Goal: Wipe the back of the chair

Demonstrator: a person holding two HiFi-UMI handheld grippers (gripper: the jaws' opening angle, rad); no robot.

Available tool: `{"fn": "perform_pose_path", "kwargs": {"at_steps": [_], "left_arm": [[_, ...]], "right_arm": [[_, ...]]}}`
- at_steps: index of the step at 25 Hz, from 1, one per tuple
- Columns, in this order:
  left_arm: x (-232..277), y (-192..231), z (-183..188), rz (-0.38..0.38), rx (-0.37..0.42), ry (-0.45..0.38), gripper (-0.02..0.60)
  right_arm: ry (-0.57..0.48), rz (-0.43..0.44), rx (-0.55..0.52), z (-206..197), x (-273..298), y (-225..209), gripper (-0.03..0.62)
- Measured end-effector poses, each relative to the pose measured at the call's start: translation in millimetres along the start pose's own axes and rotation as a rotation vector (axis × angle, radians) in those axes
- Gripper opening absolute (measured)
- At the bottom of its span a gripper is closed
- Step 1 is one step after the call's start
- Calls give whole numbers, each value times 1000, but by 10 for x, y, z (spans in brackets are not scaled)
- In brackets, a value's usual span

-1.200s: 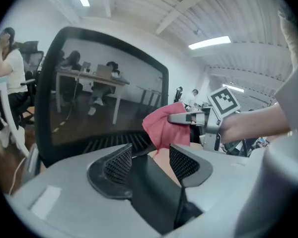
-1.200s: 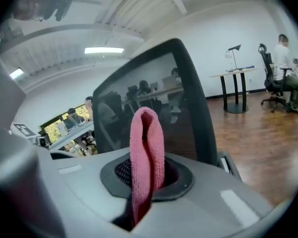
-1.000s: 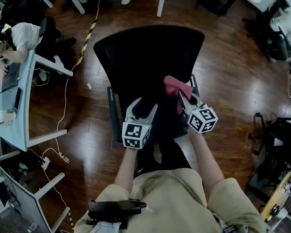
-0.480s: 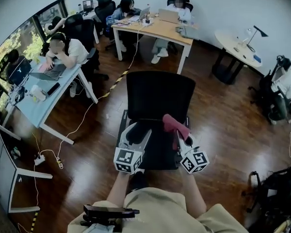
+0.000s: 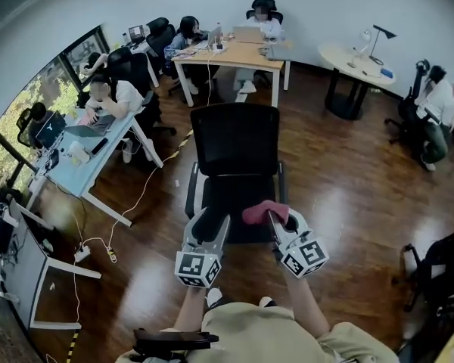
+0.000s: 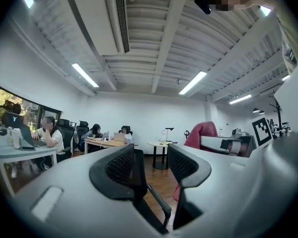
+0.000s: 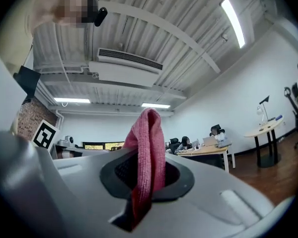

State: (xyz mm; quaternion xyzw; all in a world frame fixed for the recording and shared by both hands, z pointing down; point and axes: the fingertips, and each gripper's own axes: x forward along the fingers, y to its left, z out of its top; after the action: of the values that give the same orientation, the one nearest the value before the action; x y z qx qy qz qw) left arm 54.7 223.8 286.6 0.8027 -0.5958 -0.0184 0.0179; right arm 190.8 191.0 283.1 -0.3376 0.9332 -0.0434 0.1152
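Note:
A black office chair (image 5: 236, 138) stands in front of me in the head view, its backrest on the far side and its seat (image 5: 231, 199) nearest me. My right gripper (image 5: 270, 216) is shut on a pink cloth (image 5: 265, 212) over the seat's front right; in the right gripper view the cloth (image 7: 148, 155) hangs folded between the jaws. My left gripper (image 5: 208, 222) is open and empty over the seat's front left. The left gripper view shows a gap between its black pads (image 6: 120, 166), with the pink cloth (image 6: 201, 134) off to the right.
People sit at a wooden desk (image 5: 228, 54) behind the chair and at a light desk (image 5: 87, 152) on the left. A round table (image 5: 357, 60) stands at the back right. Cables (image 5: 132, 206) trail over the wooden floor left of the chair.
The head view has tilted up, from looking straight down on the chair to taking in the whole room. Both grippers have drawn back from the backrest to the seat's front; the cloth stays gripped.

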Motion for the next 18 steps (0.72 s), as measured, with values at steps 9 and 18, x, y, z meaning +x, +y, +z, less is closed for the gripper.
{"fn": "perform_pose_path", "kwargs": {"at_steps": [9, 18], "left_arm": [[-543, -147, 597, -81, 78, -146, 195], [-1065, 625, 388, 12, 22, -109, 195]], "right_arm": [[6, -57, -49, 120, 42, 390, 19], [59, -28, -44, -58, 430, 1096, 18]]}}
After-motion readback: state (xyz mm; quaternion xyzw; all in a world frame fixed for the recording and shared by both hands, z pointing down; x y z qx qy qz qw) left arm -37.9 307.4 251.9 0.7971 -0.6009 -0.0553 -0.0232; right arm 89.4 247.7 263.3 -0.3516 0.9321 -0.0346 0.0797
